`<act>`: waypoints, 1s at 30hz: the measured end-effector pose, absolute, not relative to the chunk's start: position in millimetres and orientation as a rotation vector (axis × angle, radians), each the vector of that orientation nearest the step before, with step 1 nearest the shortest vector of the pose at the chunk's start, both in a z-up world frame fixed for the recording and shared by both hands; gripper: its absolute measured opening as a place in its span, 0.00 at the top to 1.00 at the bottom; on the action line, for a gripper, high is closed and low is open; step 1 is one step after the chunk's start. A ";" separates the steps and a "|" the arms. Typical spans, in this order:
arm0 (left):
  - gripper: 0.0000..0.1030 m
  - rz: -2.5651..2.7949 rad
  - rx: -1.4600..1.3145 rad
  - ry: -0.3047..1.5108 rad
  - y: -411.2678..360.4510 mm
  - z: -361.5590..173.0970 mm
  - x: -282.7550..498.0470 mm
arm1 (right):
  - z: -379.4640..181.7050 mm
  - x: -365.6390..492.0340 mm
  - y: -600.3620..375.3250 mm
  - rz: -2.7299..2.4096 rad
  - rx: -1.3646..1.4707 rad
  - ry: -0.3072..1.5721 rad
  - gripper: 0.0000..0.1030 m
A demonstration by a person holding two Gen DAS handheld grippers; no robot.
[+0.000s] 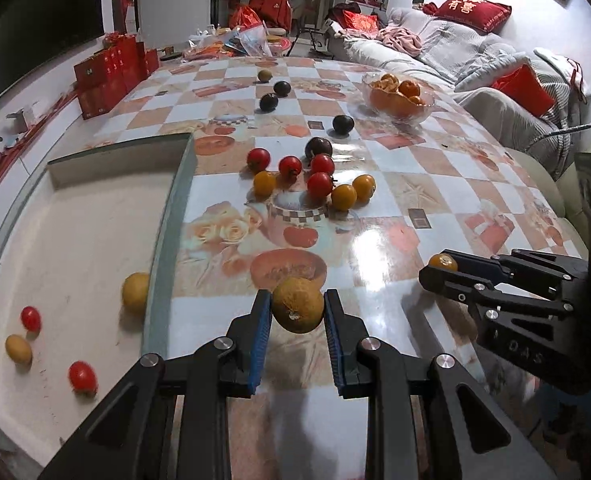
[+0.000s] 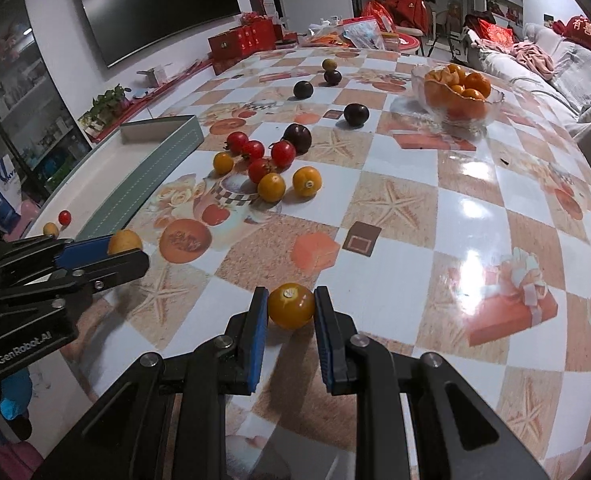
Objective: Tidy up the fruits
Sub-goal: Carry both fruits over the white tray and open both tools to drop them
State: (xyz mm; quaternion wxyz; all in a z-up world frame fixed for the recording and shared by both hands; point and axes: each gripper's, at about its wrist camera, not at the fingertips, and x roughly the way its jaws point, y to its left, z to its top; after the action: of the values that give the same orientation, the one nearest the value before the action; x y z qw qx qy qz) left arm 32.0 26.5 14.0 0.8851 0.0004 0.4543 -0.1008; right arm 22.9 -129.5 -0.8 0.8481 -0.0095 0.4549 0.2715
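- My left hand-held gripper [image 1: 297,308] is clenched on a dull yellow-brown fruit [image 1: 297,305], its blue pads pressing both sides, held just above the surface [image 1: 395,240] near the tray's long wall.
- My right hand-held gripper [image 2: 290,306] grasps a round yellow tomato [image 2: 291,305], stem scar facing up, also low over the checkered surface.
- In the left view the right gripper comes in from the right edge with that yellow tomato at its tip; in the right view the left gripper shows at the left edge with the dull fruit between its fingers.
- The tray [image 1: 167,216], pale inside with a grey-green rim, sits at the left side of the surface. Inside it I see two red tomatoes [image 1: 30,318], a small yellow fruit [image 1: 18,349] between them, and a bigger yellow fruit [image 1: 136,292] against the near wall.
- Mid-surface there is a loose cluster: four red tomatoes [image 1: 319,185] and three yellow tomatoes [image 1: 344,197], touching or just beside one another.
- A dark plum [image 1: 318,148] sits at the back of that cluster; three more dark plums [image 1: 343,124] lie further back, well apart, with a small olive-coloured fruit [image 1: 264,75] behind them.
- A glass bowl [image 1: 425,110] of oranges stands at the far right of the surface.
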 end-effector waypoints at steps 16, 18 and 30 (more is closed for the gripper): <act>0.73 -0.176 -0.043 0.858 77.1 42.5 3.5 | 29.0 4.7 -89.4 0.603 -0.061 0.926 0.76; 0.73 -0.167 -0.054 0.854 86.3 43.6 1.9 | 31.5 3.2 -82.4 0.612 -0.067 0.924 0.76; 0.73 -0.076 -0.111 0.847 145.4 38.0 -3.9 | 43.5 -6.5 -25.3 0.688 -0.123 0.924 0.76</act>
State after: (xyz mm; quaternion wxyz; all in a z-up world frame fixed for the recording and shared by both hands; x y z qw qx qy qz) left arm -3.9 145.4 38.0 0.9094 -0.0539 0.4108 -0.0369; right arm -6.5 -25.3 43.5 0.8367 -0.0583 0.4368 0.3252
